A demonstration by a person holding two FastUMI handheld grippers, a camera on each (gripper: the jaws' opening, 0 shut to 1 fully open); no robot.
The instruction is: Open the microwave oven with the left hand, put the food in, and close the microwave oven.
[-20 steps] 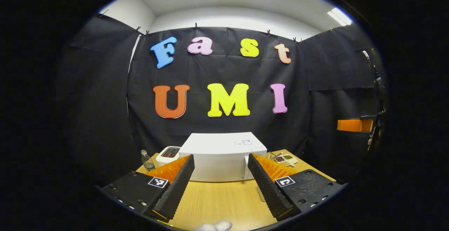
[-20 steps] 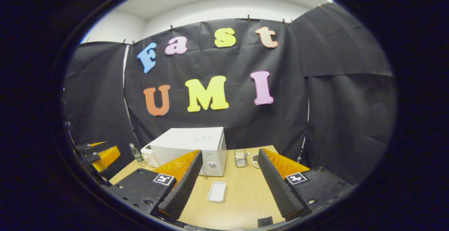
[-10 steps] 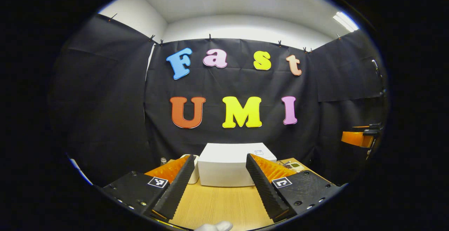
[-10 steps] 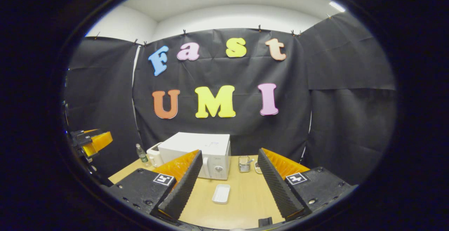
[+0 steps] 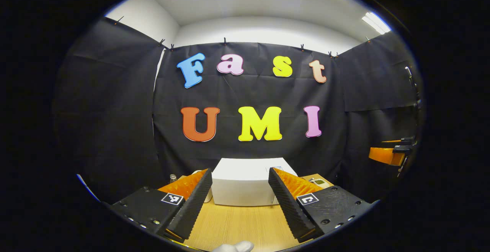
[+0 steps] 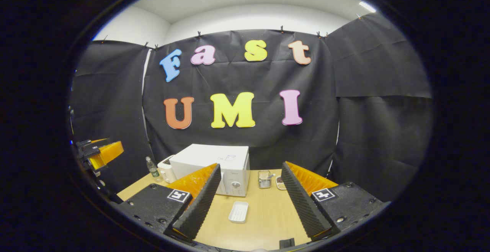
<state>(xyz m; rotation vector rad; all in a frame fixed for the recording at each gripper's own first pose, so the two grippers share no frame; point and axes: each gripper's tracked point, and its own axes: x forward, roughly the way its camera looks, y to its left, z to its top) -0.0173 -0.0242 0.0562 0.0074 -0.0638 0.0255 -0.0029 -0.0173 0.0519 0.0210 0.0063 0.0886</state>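
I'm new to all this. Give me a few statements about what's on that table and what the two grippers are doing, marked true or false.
1. The microwave oven has its door shut. True.
2. The right gripper grips the white tray. False: it is open and empty; the tray lies on the table.
3. A water bottle stands left of the microwave oven. True.
4. The left gripper is clamped on the door. False: it is open, short of the oven.

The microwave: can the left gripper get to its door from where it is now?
Probably yes. The left gripper is open and faces the microwave across bare table, with nothing between them. The door is closed, and the gripper is some way short of it.
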